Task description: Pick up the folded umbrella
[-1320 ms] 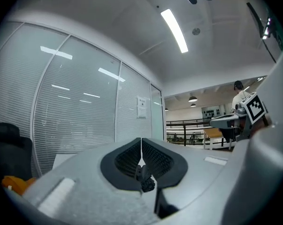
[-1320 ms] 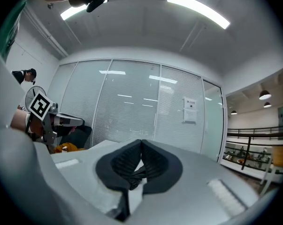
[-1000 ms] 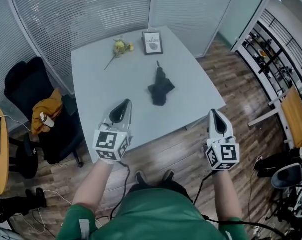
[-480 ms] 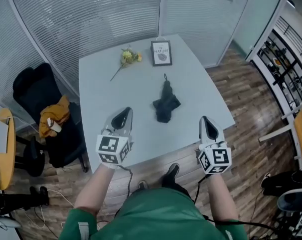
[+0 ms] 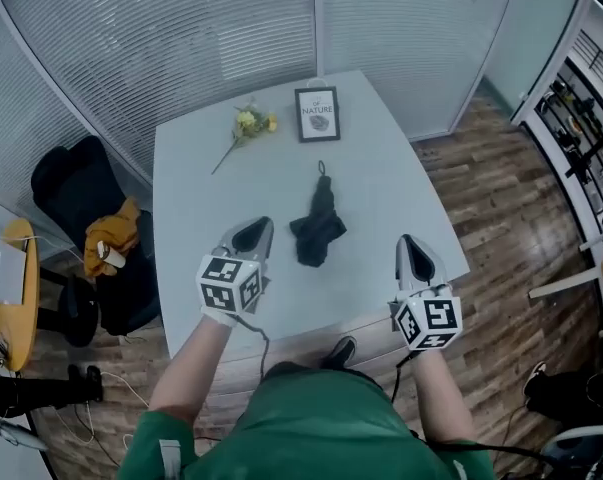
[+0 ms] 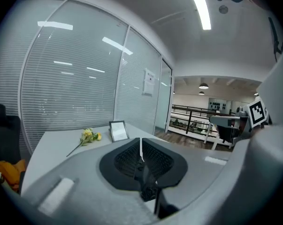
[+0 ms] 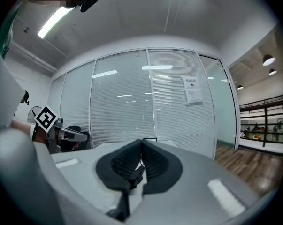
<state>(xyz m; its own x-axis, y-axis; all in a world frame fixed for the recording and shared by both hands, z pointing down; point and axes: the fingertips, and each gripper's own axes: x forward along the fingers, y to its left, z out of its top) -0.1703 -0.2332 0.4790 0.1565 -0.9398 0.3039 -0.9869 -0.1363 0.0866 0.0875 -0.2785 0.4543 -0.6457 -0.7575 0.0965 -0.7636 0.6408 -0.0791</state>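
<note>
A folded black umbrella [image 5: 316, 228] lies on the grey table [image 5: 381, 188], near its middle, with the thin tip pointing away from me. My left gripper [image 5: 257, 230] hovers over the table's near left part, a short way left of the umbrella, jaws shut and empty. My right gripper [image 5: 409, 247] hangs over the near right edge, right of the umbrella, also shut with nothing in it. In the left gripper view the jaws [image 6: 140, 146] meet tip to tip; the right gripper view shows its jaws [image 7: 141, 146] pressed together too. The umbrella is hidden in both gripper views.
A yellow flower [image 5: 243, 125] and a small framed picture [image 5: 317, 114] sit at the table's far end. A black office chair [image 5: 81, 183] with an orange cloth [image 5: 113, 238] stands left of the table. Glass walls with blinds close off the back; wood floor lies to the right.
Both grippers have moved forward and lower toward the table. The left one now reaches over the tabletop beside the umbrella; the right one has come up to the near right edge.
</note>
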